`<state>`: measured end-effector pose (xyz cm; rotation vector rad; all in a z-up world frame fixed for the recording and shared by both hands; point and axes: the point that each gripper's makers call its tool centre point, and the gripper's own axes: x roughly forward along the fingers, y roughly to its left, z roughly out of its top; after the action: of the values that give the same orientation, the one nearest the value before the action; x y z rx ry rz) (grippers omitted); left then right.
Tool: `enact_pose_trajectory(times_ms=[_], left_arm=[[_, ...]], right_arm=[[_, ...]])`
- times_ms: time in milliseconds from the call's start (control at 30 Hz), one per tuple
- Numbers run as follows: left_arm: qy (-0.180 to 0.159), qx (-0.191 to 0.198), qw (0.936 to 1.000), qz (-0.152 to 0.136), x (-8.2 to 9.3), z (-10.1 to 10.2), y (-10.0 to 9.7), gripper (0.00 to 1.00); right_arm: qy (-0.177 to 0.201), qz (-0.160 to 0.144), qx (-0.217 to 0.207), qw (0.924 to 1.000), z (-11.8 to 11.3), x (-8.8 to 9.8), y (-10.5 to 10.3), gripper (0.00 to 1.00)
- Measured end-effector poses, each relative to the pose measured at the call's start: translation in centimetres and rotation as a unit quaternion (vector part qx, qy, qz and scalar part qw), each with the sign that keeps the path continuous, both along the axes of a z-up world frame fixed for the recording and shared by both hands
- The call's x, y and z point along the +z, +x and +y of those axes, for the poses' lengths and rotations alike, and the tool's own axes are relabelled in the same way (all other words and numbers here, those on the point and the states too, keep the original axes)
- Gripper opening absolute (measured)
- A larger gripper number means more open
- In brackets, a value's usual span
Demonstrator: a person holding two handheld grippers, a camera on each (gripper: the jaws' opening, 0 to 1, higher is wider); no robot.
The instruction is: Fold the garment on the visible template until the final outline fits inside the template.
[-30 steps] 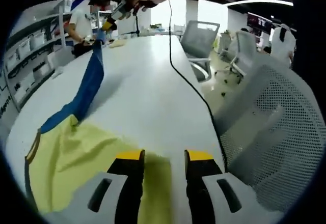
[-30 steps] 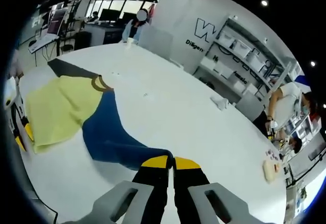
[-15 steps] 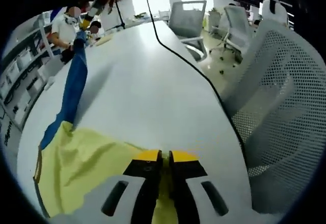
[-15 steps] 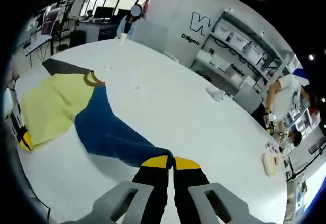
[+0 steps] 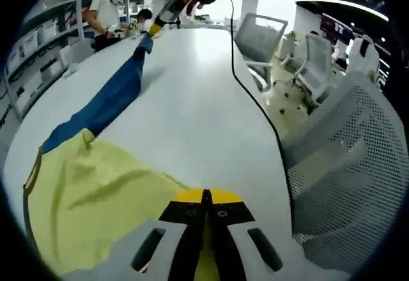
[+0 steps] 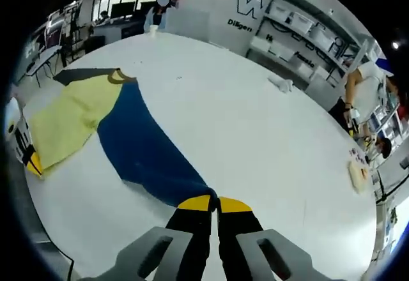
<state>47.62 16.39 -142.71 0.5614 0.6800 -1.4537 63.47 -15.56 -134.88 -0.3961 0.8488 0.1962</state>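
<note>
Left tongs [image 5: 206,199], spread a second ago, now pinch the garment's [image 5: 96,185] yellow hem; right tongs [image 6: 215,203] still pinch the blue end, stretched flatter over the bench [image 5: 198,121], ready for folding.

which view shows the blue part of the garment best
The right gripper view: the blue part spreads broad and flat from the yellow part to the closed jaws. The left gripper view shows it as a narrow, foreshortened strip.

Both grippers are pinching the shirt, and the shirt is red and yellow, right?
Not quite. The shirt is blue and yellow, not red and yellow, as the right gripper view shows. The rest holds: the left gripper is shut on its yellow part and the right gripper on its blue part.
</note>
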Motion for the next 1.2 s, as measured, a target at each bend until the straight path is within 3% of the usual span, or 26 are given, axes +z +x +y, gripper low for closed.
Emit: enact_pose_trajectory(times_ms=[233, 333, 433, 567, 767, 1200], left_arm=[[0.0, 0.004, 1.0, 0.007, 0.1, -0.1, 0.1, 0.03], [0.0, 0.003, 1.0, 0.008, 0.2, -0.2, 0.0, 0.03], [-0.001, 0.003, 1.0, 0.009, 0.2, -0.2, 0.0, 0.03], [-0.001, 0.003, 0.9999, 0.012, 0.2, -0.4, 0.0, 0.03], [0.0, 0.004, 0.9999, 0.014, 0.0, -0.4, -0.1, 0.03], [0.001, 0.009, 0.9997, 0.022, 0.0, -0.4, -0.1, 0.03]], right_arm=[[0.004, 0.045, -0.021, 0.9987, -0.4, -3.1, -1.6, 0.0], [-0.012, 0.067, -0.032, 0.9972, -1.3, -4.4, -2.6, 0.0], [-0.014, 0.07, -0.04, 0.9966, -1.8, -4.7, -3.1, 0.0], [-0.036, 0.079, -0.016, 0.9961, -2.2, -5.1, -3.9, 0.0], [-0.012, 0.072, -0.019, 0.9971, -1.9, -5.6, -4.3, 0.0], [-0.01, 0.077, -0.046, 0.9959, -2.8, -6.5, -5.3, 0.05]])
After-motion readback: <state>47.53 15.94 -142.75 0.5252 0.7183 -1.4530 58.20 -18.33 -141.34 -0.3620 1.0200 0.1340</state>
